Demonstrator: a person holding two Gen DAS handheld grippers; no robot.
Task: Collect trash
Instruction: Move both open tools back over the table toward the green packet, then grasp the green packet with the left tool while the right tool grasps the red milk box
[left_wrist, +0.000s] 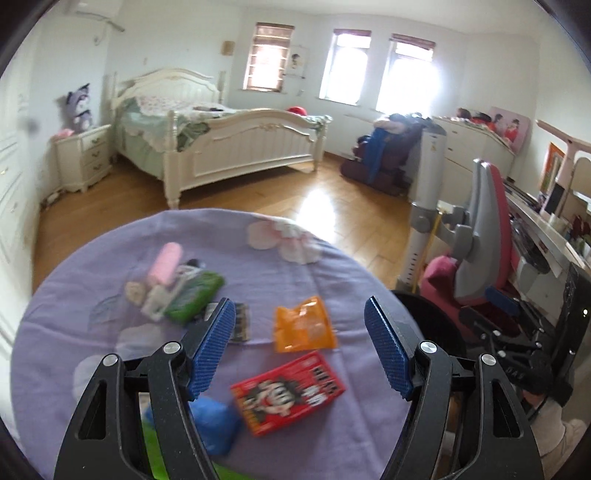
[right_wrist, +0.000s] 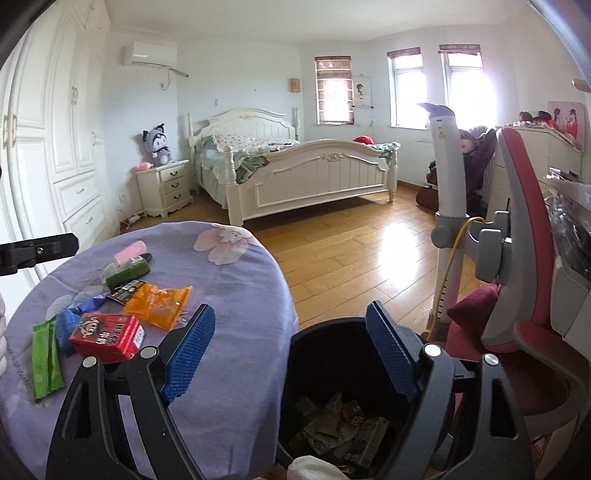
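Observation:
Trash lies on a round table with a purple flowered cloth (left_wrist: 325, 266): an orange wrapper (left_wrist: 303, 325), a red printed box (left_wrist: 288, 391), a blue crumpled wrapper (left_wrist: 214, 421), a green packet (left_wrist: 194, 295) and a pink roll (left_wrist: 166, 262). My left gripper (left_wrist: 299, 310) hovers open above the table, with the orange wrapper seen between its fingers but not touched. My right gripper (right_wrist: 290, 310) is open and empty over the rim of a black bin (right_wrist: 325, 343) that holds crumpled wrappers (right_wrist: 340, 424). The right wrist view also shows the red box (right_wrist: 105, 334), the orange wrapper (right_wrist: 159, 301) and a light green wrapper (right_wrist: 46, 360).
The bin stands on the floor at the table's right edge. A red and grey chair (right_wrist: 524, 258) and a grey post (right_wrist: 448, 177) stand close on the right, beside a cluttered desk (left_wrist: 546, 229). A white bed (right_wrist: 295, 170) and bare wooden floor (right_wrist: 351, 251) lie beyond.

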